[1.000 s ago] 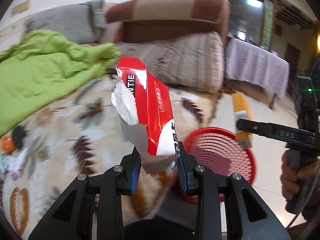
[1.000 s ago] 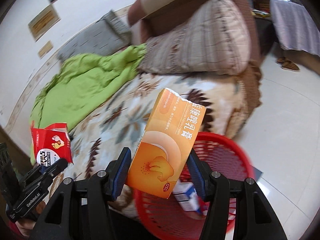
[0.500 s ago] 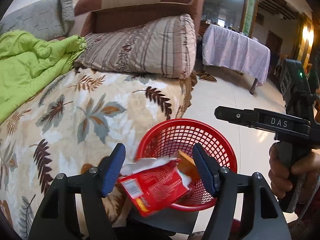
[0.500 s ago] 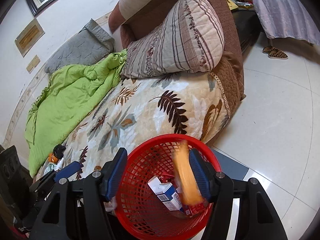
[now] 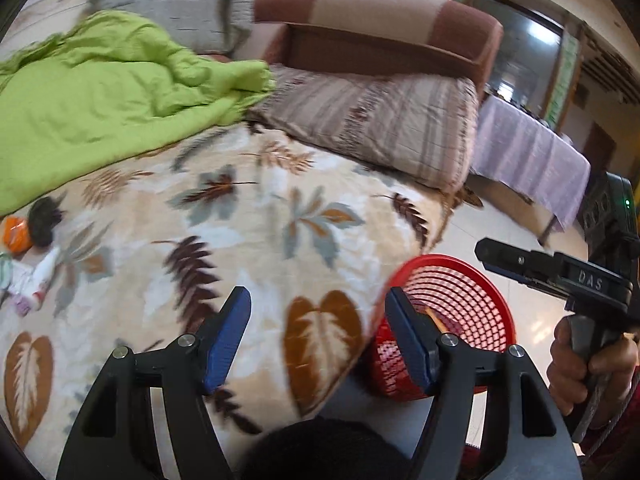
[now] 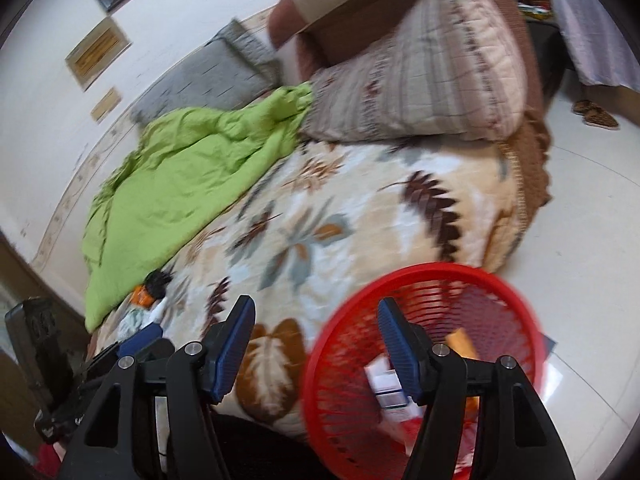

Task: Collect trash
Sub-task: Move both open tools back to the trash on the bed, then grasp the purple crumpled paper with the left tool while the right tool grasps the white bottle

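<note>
A: Red mesh basket (image 6: 424,364) sits on the floor (image 6: 580,240) right beside the bed (image 6: 360,208) corner. Trash is inside it: an orange box (image 6: 460,340), a white carton (image 6: 386,384), maybe more, but the view's blurred.

B: And your claws?

A: Your left claw (image 5: 318,340) is spread, nothing btwn the blue pads, over the leaf-print blanket (image 5: 248,240). Your right claw (image 6: 316,344) is spread too, empty, its right finger over the basket.

B: Anything left on the bed?

A: Yes, near the green quilt (image 5: 100,116): an orange packet (image 5: 16,234), a dark clump (image 5: 44,220) and a small white bottle (image 5: 40,276), well apart from the basket.
</note>
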The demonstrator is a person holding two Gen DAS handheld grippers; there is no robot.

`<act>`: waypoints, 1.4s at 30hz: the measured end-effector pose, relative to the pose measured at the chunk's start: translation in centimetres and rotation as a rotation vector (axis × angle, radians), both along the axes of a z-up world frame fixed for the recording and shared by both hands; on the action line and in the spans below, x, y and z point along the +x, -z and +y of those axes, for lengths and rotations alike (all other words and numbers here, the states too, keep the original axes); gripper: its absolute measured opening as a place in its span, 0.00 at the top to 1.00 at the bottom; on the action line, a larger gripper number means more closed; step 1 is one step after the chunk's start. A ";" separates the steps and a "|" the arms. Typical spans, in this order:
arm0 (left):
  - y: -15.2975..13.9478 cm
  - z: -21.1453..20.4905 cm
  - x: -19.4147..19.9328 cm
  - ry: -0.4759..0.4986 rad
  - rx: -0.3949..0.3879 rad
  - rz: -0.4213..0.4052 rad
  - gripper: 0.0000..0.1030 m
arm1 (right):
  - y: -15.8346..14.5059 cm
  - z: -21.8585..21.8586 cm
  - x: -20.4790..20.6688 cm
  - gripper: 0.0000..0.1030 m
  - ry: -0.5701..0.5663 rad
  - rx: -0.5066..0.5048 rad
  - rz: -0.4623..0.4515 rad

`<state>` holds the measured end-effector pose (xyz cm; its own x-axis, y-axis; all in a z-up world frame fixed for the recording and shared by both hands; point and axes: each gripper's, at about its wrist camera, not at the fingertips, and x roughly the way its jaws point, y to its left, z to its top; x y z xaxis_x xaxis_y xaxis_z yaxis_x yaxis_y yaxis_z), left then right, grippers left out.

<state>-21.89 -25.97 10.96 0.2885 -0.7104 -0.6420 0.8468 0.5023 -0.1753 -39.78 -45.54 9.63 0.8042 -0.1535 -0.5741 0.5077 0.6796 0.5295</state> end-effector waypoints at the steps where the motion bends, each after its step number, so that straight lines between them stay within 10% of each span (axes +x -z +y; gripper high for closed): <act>1: -0.1 1.1 0.5 -0.022 -0.002 -0.010 0.34 | -0.1 0.7 0.8 0.34 -0.021 -0.004 0.000; 27: 6.7 28.7 14.2 -0.783 0.013 0.039 0.33 | 0.9 18.1 22.9 0.34 -0.538 0.012 0.091; 42: 7.2 29.3 15.6 -0.775 -0.027 0.073 0.35 | 4.3 22.9 42.2 0.48 -0.537 0.123 0.257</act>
